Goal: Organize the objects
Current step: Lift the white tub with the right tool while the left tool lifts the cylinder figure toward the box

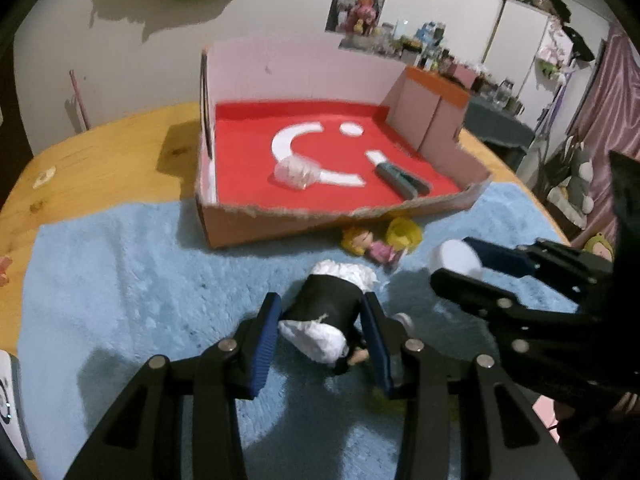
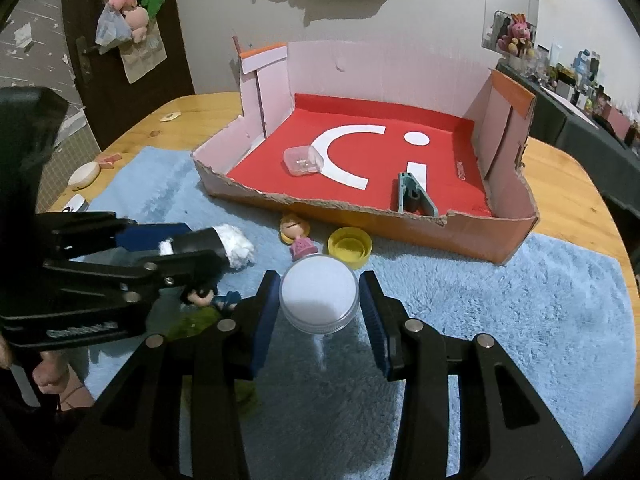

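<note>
The right gripper [image 2: 320, 308] holds a round white jar [image 2: 319, 298] above the blue rug [image 2: 500, 300], near the box [image 2: 400, 216].

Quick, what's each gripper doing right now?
Left gripper: closed on the black roll stuffed with white tissue.
Right gripper: closed on the round white-topped jar.

fluffy blue cloth mat [image 2: 500, 300], varnished wooden table [image 1: 100, 152], torn cardboard box [image 2: 400, 224] lined with matt red paper

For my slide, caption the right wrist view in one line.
Right hand-held gripper clamps a white-lidded clear jar over the blue rug, facing the red-lined cardboard box.
</note>
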`<move>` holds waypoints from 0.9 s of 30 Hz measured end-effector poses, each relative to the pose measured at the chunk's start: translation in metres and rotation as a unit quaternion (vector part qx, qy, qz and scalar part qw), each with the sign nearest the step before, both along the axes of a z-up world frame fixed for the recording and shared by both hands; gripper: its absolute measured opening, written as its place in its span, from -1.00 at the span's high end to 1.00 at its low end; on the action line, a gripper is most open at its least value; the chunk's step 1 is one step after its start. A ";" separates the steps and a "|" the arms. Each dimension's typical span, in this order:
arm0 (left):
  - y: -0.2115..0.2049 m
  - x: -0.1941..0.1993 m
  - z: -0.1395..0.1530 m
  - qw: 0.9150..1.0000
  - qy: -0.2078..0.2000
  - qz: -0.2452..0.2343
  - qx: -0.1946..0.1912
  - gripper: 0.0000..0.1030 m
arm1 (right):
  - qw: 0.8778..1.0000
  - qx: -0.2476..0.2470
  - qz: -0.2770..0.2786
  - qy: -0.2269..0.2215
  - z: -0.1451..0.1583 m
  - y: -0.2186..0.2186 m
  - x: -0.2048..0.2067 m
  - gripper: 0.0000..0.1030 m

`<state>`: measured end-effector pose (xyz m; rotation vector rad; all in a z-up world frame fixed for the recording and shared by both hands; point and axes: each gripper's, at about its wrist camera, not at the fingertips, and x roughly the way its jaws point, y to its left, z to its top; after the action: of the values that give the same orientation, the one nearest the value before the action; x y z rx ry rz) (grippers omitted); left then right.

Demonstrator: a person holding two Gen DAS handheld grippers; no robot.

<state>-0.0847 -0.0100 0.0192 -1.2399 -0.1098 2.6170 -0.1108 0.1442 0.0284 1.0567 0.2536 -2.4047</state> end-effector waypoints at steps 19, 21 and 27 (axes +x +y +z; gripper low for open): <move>0.003 0.004 0.026 0.999 0.030 -0.004 0.013 0.17 | 1.000 -0.012 0.002 0.015 0.016 0.001 0.002 0.24; 0.003 0.003 0.028 0.999 0.033 -0.005 0.014 0.17 | 1.000 -0.013 0.002 0.017 0.018 0.001 0.003 0.24; 0.004 0.002 0.036 0.999 0.044 -0.005 0.016 0.17 | 1.000 -0.017 0.003 0.025 0.025 0.001 0.001 0.24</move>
<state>-0.0824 -0.0060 0.0553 -1.1108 -0.1302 2.6457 -0.1094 0.1453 0.0538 0.9820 0.2323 -2.4236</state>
